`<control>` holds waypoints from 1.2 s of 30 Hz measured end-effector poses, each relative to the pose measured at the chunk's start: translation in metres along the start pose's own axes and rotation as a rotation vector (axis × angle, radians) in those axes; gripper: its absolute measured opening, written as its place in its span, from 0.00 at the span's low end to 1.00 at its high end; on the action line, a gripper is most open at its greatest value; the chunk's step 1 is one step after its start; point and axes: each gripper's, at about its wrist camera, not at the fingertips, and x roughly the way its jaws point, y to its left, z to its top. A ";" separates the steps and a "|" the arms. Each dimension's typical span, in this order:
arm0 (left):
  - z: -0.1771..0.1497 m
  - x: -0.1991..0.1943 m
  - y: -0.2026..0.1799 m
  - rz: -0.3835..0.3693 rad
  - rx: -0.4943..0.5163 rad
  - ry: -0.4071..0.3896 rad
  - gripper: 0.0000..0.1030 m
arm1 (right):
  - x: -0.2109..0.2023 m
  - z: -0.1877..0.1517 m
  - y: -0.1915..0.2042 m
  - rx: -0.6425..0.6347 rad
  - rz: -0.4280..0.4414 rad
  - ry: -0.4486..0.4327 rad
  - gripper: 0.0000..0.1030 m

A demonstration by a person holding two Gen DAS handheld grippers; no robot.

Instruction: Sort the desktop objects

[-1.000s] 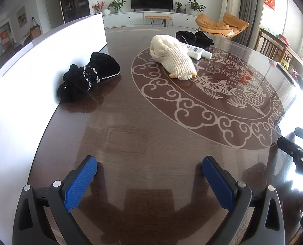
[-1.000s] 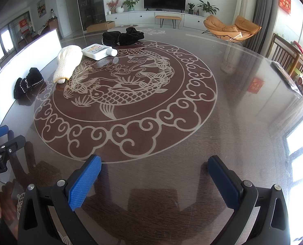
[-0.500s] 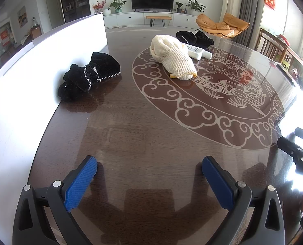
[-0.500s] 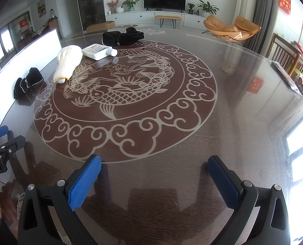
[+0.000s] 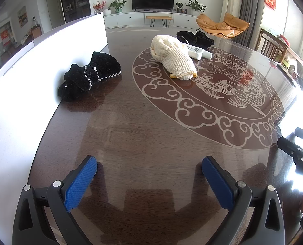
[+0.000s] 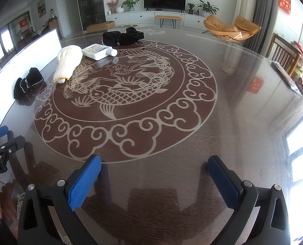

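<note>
Desk [image 6: 233, 122], dark glossy wood, is carrying a pale fish-and-cloud medallion [image 6: 122, 94] across its middle. A white panel [image 5: 18, 94] is standing along the desk edge at 9 o'clock in the left wrist view.

Cream knitted item [image 5: 174, 60] is lying on the medallion rim at 12 o'clock in the left view, 10 o'clock in the right view [image 6: 67, 64]. Black trimmed cloth bundle [image 5: 89, 76] is sitting against the white panel at 10 o'clock in the left view, well apart from the knit. A second black bundle [image 6: 122, 36] is lying at 11 o'clock in the right view, at the far rim of the medallion. White flat bottle [image 6: 99, 52] is lying on its side between the knit and the second bundle, just beside both; whether touching, cannot tell.

Left tongs [image 5: 149, 169] are gaping wide, blue pads [image 5: 81, 183] well apart, nothing between them, hovering over bare desk at 6 o'clock. Right tongs [image 6: 154, 169] are likewise spread wide and holding nothing, pads [image 6: 84, 183] over the near medallion border. Contact with the desk surface: cannot tell. All sorting items are lying well away from both tongs.
</note>
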 end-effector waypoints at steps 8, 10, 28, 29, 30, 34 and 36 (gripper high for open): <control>-0.001 -0.001 0.001 0.000 -0.002 0.000 1.00 | 0.000 0.000 0.000 0.000 0.000 0.000 1.00; -0.001 -0.001 0.001 0.000 -0.002 0.000 1.00 | 0.000 0.000 0.000 0.000 0.000 0.000 1.00; 0.030 -0.014 -0.014 0.156 0.162 -0.128 1.00 | 0.000 0.000 0.000 0.000 0.000 0.000 1.00; 0.043 -0.010 -0.014 0.180 0.184 -0.133 1.00 | 0.000 0.000 0.000 0.000 0.000 0.000 1.00; 0.058 -0.006 -0.014 0.205 0.200 -0.145 1.00 | 0.000 0.000 0.000 0.000 0.000 0.000 1.00; 0.110 0.017 0.003 0.244 0.187 -0.170 1.00 | 0.000 0.000 0.000 0.000 0.000 0.000 1.00; 0.127 0.035 0.015 0.260 0.150 -0.145 1.00 | 0.000 0.000 0.000 0.000 0.000 0.000 1.00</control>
